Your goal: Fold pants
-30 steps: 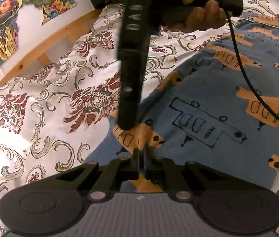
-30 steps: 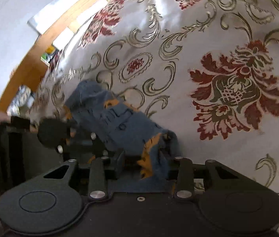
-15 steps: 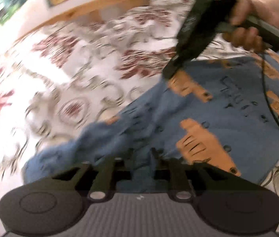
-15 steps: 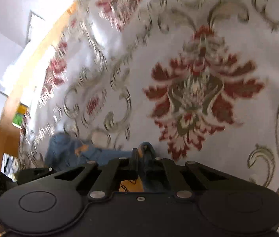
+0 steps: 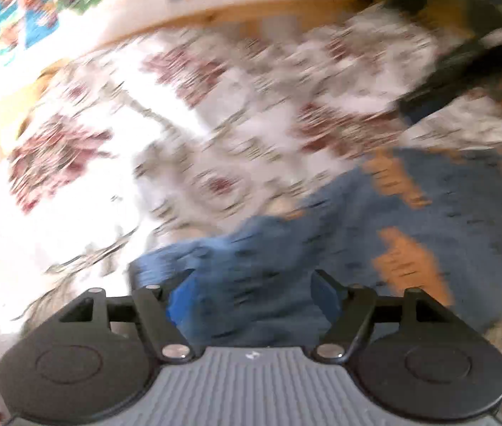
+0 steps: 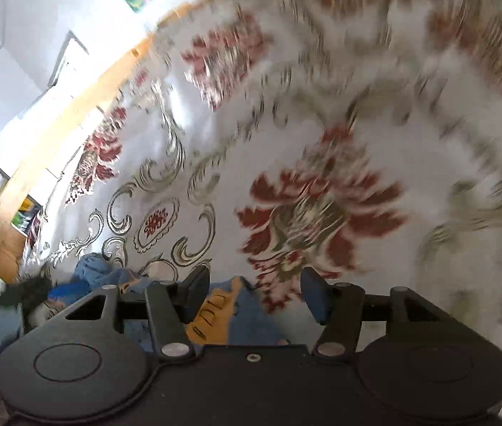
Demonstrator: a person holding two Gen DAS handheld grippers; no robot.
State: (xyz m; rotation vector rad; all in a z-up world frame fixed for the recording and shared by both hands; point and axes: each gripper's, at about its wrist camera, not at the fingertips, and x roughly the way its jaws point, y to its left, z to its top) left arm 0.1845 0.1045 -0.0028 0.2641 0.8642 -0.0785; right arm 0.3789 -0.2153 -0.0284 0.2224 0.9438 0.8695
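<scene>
On the floral bedspread (image 5: 84,191) lie the blue pants (image 5: 375,234) with orange prints, spread flat at lower right of the left wrist view. Left gripper (image 5: 252,294) has jaws wide apart, hovering over a pant edge, nothing held. Left view only: right gripper (image 5: 460,71) as a dark blurred shape at upper right, above the pants, beside a wooden bed rail (image 5: 236,12) and wall pictures. Right wrist view: right gripper (image 6: 254,293) has jaws spread, empty, with pants (image 6: 222,316) bunched directly under and left of it. Heavy motion blur in both. No containers visible.
</scene>
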